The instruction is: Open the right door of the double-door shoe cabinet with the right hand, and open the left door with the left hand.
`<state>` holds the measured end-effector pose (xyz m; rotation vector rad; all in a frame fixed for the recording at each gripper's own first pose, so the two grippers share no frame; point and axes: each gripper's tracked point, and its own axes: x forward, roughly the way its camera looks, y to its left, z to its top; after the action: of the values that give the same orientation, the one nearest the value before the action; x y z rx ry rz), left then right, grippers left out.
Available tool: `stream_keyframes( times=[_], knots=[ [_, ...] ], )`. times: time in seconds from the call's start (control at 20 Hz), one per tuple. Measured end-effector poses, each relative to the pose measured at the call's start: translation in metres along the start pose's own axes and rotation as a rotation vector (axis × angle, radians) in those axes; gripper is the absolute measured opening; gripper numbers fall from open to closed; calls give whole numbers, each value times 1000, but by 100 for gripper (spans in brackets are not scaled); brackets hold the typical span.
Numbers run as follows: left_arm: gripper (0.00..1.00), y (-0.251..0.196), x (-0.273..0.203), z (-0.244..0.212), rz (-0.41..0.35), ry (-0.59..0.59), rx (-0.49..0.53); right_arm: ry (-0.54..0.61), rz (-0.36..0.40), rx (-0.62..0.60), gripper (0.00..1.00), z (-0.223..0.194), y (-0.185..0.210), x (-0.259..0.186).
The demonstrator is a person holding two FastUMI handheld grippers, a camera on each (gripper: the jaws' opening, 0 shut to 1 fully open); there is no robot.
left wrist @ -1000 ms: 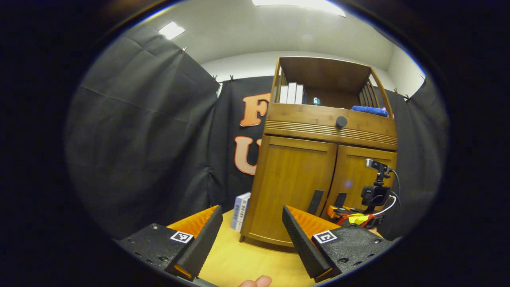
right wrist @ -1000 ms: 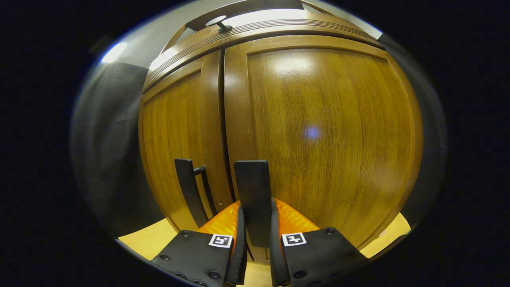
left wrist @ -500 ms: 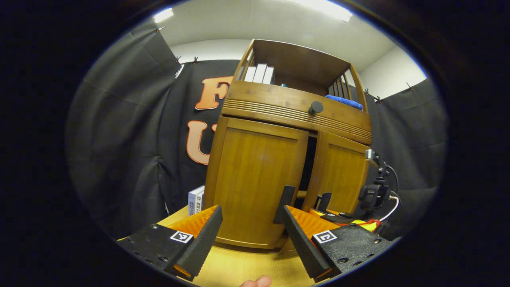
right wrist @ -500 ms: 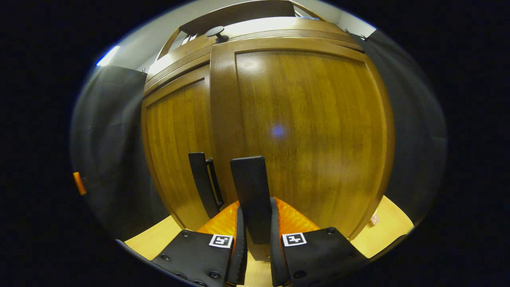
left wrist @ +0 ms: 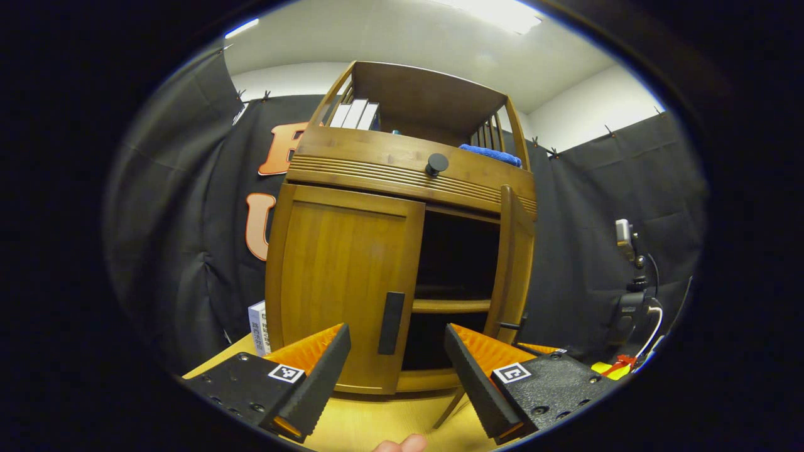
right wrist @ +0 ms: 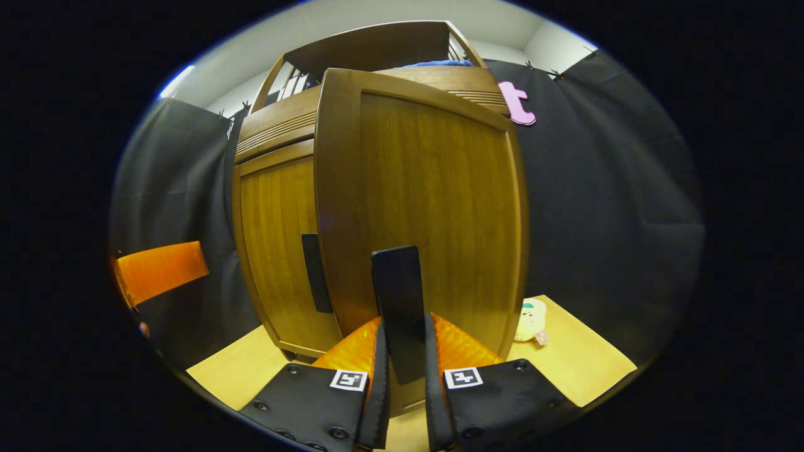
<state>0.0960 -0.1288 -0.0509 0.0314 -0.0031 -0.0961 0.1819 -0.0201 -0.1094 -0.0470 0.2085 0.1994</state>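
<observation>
Bench carries the cabinet (left wrist: 402,182). My right gripper (right wrist: 402,402) pinches the right door (right wrist: 433,207) handle (right wrist: 397,307) to swing it out; left gripper (left wrist: 396,376) spread, facing the left door (left wrist: 342,282) handle (left wrist: 391,322).

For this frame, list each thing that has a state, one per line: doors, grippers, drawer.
Right door: swung wide open, its handle clamped.
Left door: closed, handle untouched.
Drawer: closed.
Right gripper: shut on the right door's handle.
Left gripper: open, short of the left door.
</observation>
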Motion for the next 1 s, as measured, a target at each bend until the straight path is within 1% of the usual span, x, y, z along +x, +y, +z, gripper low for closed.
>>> stream_keyframes(
  times=[0.05, 0.1, 0.15, 0.2, 0.3, 0.35, 0.4, 0.45, 0.5, 0.55, 0.6, 0.65, 0.7, 0.75, 0.8, 0.85, 0.9, 0.95, 1.0],
  knots=[
    [96, -5, 1, -1, -5, -3, -11, -7, -5, 5, 31, -1, -7, -8],
    [98, -9, 2, -2, -6, -3, -24, -16, -11, 7, 31, 0, -14, -15],
    [91, -12, 2, -4, -3, 1, -35, -21, -21, 5, 28, 0, -22, -22],
    [91, -13, 3, -7, 3, 7, -41, -22, -33, 2, 31, 0, -30, -28],
    [90, -13, 5, -11, 20, 13, -48, -23, -60, -11, 30, -2, -47, -47],
    [91, -13, 4, -14, 32, 16, -54, -34, -75, -12, 30, -1, -56, -57],
    [94, -13, 5, -16, 43, 19, -62, -38, -82, -15, 29, -1, -64, -61],
    [91, -12, 5, -18, 52, 21, -70, -38, -92, -18, 28, 0, -74, -67],
    [90, -13, 6, -19, 58, 25, -78, -45, -103, -15, 23, 1, -82, -70],
    [94, -13, 7, -21, 60, 30, -82, -40, -113, -21, 18, -1, -90, -75],
    [90, -14, 7, -23, 59, 33, -81, -46, -120, -23, 18, 1, -98, -78],
    [94, -17, 8, -24, 55, 35, -72, -51, -131, -23, 18, 1, -105, -80],
    [94, -17, 9, -26, 51, 35, -55, -51, -146, -30, 18, -1, -114, -80],
    [94, -18, 9, -25, 50, 29, -34, -33, -174, -45, 22, -6, -126, -79],
    [91, -18, 9, -24, 50, 21, -16, -61, -202, -60, 20, 1, -141, -80],
    [94, -19, 9, -22, 46, 11, -1, -50, -222, -80, 17, 2, -154, -87],
    [91, -21, 10, -22, 41, 4, 8, -52, -199, -58, 11, 2, -159, -88],
    [98, -24, 10, -21, 34, 0, 11, -48, -182, -29, 5, 0, -160, -89],
    [98, -27, 12, -22, 25, 0, 11, -52, -162, -33, 0, 2, -160, -89]
  ],
)
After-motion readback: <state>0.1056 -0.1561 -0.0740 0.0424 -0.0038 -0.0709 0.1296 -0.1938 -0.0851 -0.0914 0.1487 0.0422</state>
